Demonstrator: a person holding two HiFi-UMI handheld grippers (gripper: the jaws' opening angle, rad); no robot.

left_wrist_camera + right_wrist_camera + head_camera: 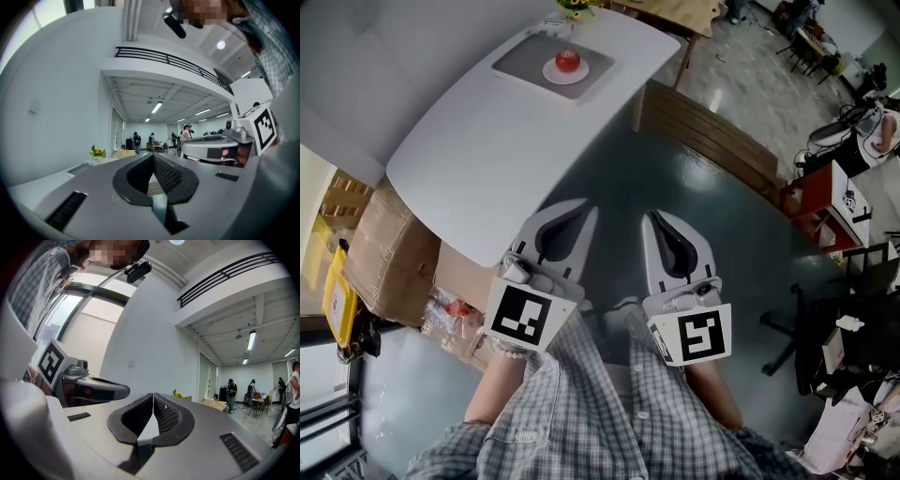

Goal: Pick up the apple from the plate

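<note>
**Apple not yet reached, both claws empty**

The apple (568, 60) lies on its white plate (551, 74), which sits on a grey mat (517, 56) at the far end of the white surface (502, 155). The left claw (585, 206) and the right claw (652, 217) hang close to the person's body, well apart from the plate. Each has its jaws pressed together with nothing between them (each claw's own view shows this plainly). In my judgement nothing of the task is done: the approach, the opening, the grasp and the lift all remain.
</note>
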